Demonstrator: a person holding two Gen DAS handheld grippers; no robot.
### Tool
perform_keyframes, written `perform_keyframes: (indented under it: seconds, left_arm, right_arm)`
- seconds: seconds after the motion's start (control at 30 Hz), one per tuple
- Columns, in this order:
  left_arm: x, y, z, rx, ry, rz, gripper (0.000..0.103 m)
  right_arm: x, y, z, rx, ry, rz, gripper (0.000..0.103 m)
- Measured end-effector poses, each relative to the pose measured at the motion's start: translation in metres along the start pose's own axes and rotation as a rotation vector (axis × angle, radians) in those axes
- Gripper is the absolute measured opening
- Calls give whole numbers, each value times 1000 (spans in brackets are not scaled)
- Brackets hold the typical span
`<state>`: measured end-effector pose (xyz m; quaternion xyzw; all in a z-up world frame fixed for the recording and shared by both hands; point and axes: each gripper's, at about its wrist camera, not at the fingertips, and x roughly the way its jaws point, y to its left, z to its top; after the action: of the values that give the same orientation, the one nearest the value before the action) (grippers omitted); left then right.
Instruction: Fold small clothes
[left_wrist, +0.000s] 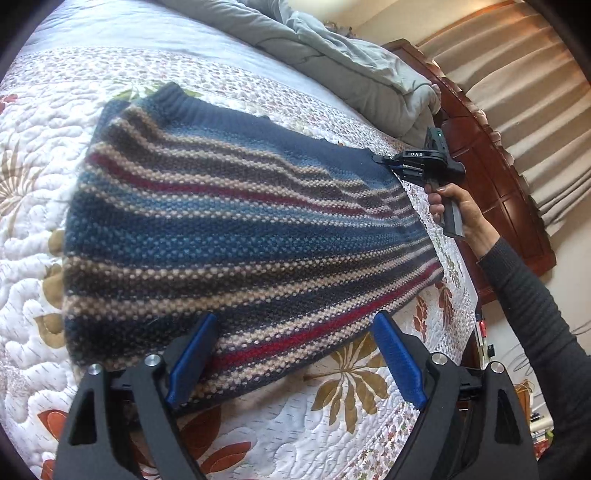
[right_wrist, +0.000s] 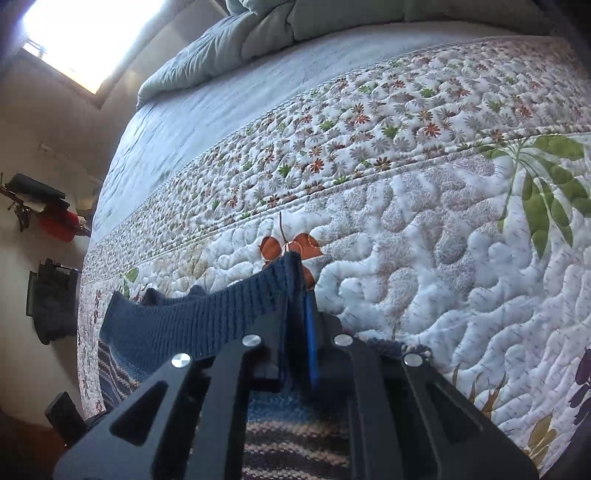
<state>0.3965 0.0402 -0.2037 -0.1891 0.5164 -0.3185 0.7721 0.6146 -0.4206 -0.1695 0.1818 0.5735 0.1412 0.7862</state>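
Note:
A striped knitted sweater in blue, tan, brown and red lies spread on the quilted bed. My left gripper hovers open over the sweater's near edge, its blue pads wide apart with the knit below them and nothing pinched. At the sweater's far right corner, my right gripper is held by a hand and clamps the navy ribbed hem. In the right wrist view that gripper is shut on the navy ribbed hem, which is lifted off the quilt.
A grey-green duvet is bunched at the head of the bed. A dark wooden headboard and beige curtains stand to the right. A person's dark sleeve reaches in from the right. Dark items hang on the wall beside the bed.

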Motion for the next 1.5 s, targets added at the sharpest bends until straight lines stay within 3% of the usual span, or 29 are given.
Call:
perform_keyframes:
  seconds: [0.1, 0.13, 0.23, 0.3, 0.4, 0.5, 0.6, 0.63, 0.7, 0.73, 0.93, 1.07, 1.17, 1.23, 1.3, 1.33, 1.37, 1.4, 1.43, 1.5]
  left_arm:
    - [-18, -11, 21, 52, -24, 19, 86]
    - [-27, -16, 34, 69, -48, 29, 86]
    - [-57, -14, 88, 66, -142, -12, 92]
    - [-58, 1, 126, 50, -160, 29, 93]
    - [-29, 62, 178, -174, -71, 4, 91]
    - [0, 100, 201, -268, -15, 52, 88]
    - [26, 103, 206, -232, 47, 93, 71]
    - [35, 101, 206, -215, 74, 97, 49]
    - [44, 94, 204, -170, 83, 130, 16]
    - [47, 91, 202, -155, 77, 133, 9]
    - [39, 87, 210, -131, -21, 163, 8]
    - [22, 99, 212, -162, -143, 153, 8]
    - [31, 110, 209, -199, -114, 167, 8]
    - [47, 118, 204, -222, -25, 209, 10]
    - [53, 118, 202, -227, 19, 228, 18]
    - [50, 117, 202, -233, 17, 225, 28]
    - [46, 116, 202, -234, 8, 221, 48]
    - [34, 111, 202, -216, -27, 233, 59]
    - [22, 105, 203, -193, -70, 247, 66]
    - [-4, 92, 196, -154, -145, 243, 66]
  right_arm:
    - [10, 5, 1, -25, 14, -32, 8]
    - [18, 8, 1, -23, 26, -22, 13]
    - [23, 9, -2, -14, 30, -31, 23]
    - [26, 8, -3, 1, 34, -30, 28]
    - [29, 6, -5, 14, 40, -10, 33]
    - [28, 6, -5, 18, 46, 15, 40]
    - [33, 7, -3, 23, 53, 41, 42]
    - [32, 6, -3, 19, 54, 50, 42]
    - [27, 4, -4, 7, 52, 56, 29]
    - [24, 3, -5, -2, 53, 54, 13]
    - [1, 4, -5, -43, -14, 48, 8]
    - [5, 0, -5, -31, -31, 17, 8]
    - [19, -2, -9, -34, -15, -31, 10]
    - [24, -2, -11, -23, -9, -44, 16]
    - [17, -1, -11, -1, -21, -47, 28]
    - [8, 2, -11, -2, -49, -62, 38]
    - [-3, 7, -13, -6, -84, -66, 39]
    - [-18, 14, -16, -18, -118, -59, 39]
    - [-28, 23, -22, -43, -132, -59, 39]
    - [-49, 38, -43, -96, -144, -22, 39]
